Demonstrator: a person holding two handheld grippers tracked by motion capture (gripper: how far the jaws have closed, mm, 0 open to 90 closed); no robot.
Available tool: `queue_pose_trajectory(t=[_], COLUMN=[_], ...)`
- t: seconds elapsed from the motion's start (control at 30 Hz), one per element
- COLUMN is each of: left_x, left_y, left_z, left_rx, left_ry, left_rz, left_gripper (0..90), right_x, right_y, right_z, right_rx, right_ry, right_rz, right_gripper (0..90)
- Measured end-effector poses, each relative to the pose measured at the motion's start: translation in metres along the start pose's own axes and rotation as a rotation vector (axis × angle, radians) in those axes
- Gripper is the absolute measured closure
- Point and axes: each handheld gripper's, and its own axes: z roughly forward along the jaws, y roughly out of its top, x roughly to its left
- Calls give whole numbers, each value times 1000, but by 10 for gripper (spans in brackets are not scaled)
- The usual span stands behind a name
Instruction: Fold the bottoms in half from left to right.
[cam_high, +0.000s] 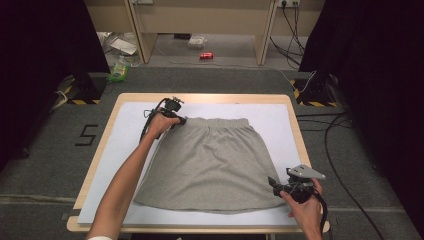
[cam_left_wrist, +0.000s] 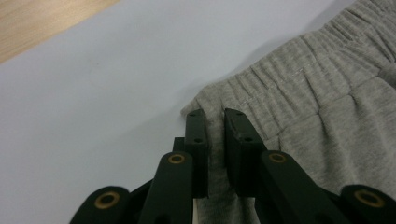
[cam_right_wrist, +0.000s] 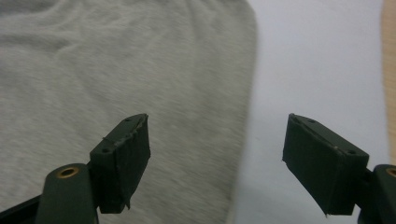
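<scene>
Left gripper clamped on grey skirt waistband corner, upper left; right gripper open at lower-right hem; white sheet bare around the skirt.

Lab / data-capture rig, not a home. Wooden desk with a white sheet taped flat as a work surface, standing on grey carpet. Black curtains close off both sides. Two black stand bases with yellow-black hazard tape flank the desk's far corners. A "5" is marked in black tape on the floor, like a station number. Loose cables run across the carpet at right, up to wall sockets at the back. Plain wooden furniture behind, with clutter and a red can on the floor.
</scene>
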Motion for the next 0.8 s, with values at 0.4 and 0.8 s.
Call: queue_pose_trajectory(t=[0.4,0.8], left_x=[0,-1], left_y=[-1,0], left_z=[0,0], left_rx=[-7,2], left_ry=[0,11], left_rz=[-10,-1], left_gripper=[794,793], right_x=[60,119], right_y=[25,55], right_z=[14,39], right_rx=[0,-5], right_ry=[127,278], right_rz=[-118,-206], right_gripper=[238,245])
